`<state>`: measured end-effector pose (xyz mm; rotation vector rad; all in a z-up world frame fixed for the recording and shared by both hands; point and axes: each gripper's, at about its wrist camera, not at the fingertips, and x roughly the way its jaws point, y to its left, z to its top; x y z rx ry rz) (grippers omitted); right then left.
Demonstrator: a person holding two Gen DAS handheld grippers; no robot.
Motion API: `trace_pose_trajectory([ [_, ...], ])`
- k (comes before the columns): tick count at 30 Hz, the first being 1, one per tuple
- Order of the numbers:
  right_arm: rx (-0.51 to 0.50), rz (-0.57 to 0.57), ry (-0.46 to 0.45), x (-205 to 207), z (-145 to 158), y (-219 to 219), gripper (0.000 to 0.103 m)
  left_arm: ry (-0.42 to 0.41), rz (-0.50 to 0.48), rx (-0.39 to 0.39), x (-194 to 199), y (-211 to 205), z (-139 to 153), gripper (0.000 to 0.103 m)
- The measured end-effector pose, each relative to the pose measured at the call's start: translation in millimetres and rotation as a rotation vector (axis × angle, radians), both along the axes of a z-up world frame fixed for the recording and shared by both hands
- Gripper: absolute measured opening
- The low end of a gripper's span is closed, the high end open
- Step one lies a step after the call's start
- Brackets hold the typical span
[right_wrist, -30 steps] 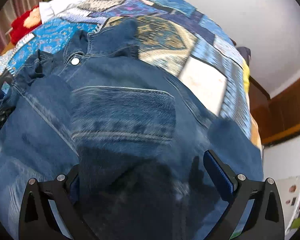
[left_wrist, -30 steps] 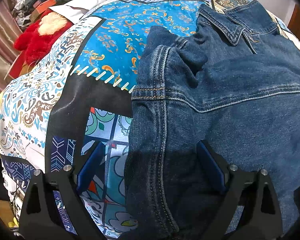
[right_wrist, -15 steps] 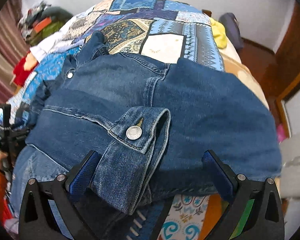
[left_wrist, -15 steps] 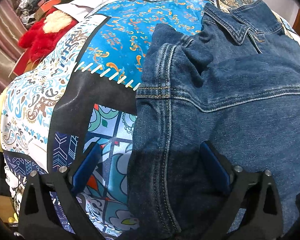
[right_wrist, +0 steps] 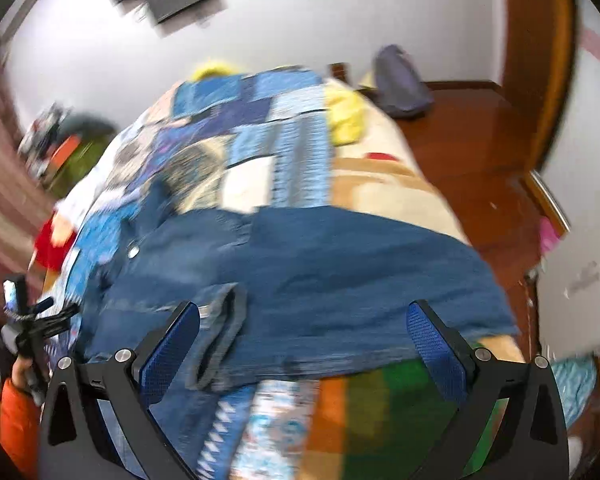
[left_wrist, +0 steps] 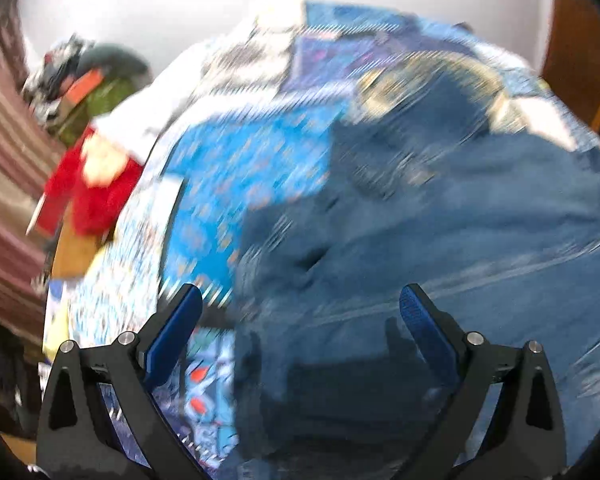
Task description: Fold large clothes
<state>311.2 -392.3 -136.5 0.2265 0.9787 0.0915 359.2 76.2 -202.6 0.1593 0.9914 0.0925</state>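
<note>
A blue denim jacket [left_wrist: 440, 220] lies spread on a patchwork bedspread [left_wrist: 240, 168]. The left wrist view is blurred. My left gripper [left_wrist: 300, 294] hangs open above the jacket's left edge, with nothing between its blue pads. In the right wrist view the jacket [right_wrist: 340, 272] lies across the bed, a sleeve cuff [right_wrist: 224, 332] folded onto its body. My right gripper [right_wrist: 304, 309] is open above the jacket's near edge and holds nothing. The left gripper [right_wrist: 62, 307] shows at the far left, held by a hand in an orange sleeve [right_wrist: 16, 416].
A red plush toy [left_wrist: 92, 184] and a pile of clothes [left_wrist: 88, 88] sit at the bed's left, by a striped curtain [left_wrist: 4, 160]. A yellow cloth [right_wrist: 344, 116] and a dark bag [right_wrist: 400, 84] lie at the far end. Wooden floor [right_wrist: 480, 152] runs along the right.
Both grippers have lifted and drawn back from the jacket, so more of the bed and room shows. The right view has rolled. The folded sleeve cuff now lies on the jacket's body.
</note>
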Motion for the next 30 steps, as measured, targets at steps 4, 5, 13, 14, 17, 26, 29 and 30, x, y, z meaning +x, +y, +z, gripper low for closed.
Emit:
trace_pose_trajectory([
  [4,0.056,-0.152,0.057,-12.8,-21.5,-57.9,0.103,-0.026,-0.089,-0.032,9.8,-48.6,19.5,0.1],
  [5,0.09,-0.195,0.084,-17.0,-32.0,-73.8,0.103,-0.025,-0.117,-0.052,13.1,-63.6,22.2,0.1],
  [13,0.258,-0.37,0.229,-30.1,-108.5,-139.8,0.103,0.088,-0.241,-0.151,38.3,-159.8,-2.8,0.1],
  [14,0.28,-0.379,0.23,-28.1,-114.3,-143.1,0.103,0.104,-0.252,-0.154,39.8,-168.0,-7.3,0.1],
  [17,0.35,-0.415,0.226,-20.4,-128.8,-157.2,0.102,0.145,-0.285,-0.147,44.2,-192.7,-23.1,0.1],
  [26,0.427,-0.514,0.238,29.9,-164.4,-172.5,0.059,0.177,-0.321,-0.122,50.6,-224.8,-35.0,0.1],
  [29,0.405,-0.513,0.203,40.4,-157.9,-172.7,0.029,0.172,-0.314,-0.126,49.9,-221.6,-32.3,0.1],
  [30,0.388,-0.516,0.189,42.7,-152.5,-171.3,0.024,0.166,-0.313,-0.126,49.2,-219.7,-30.6,0.1],
])
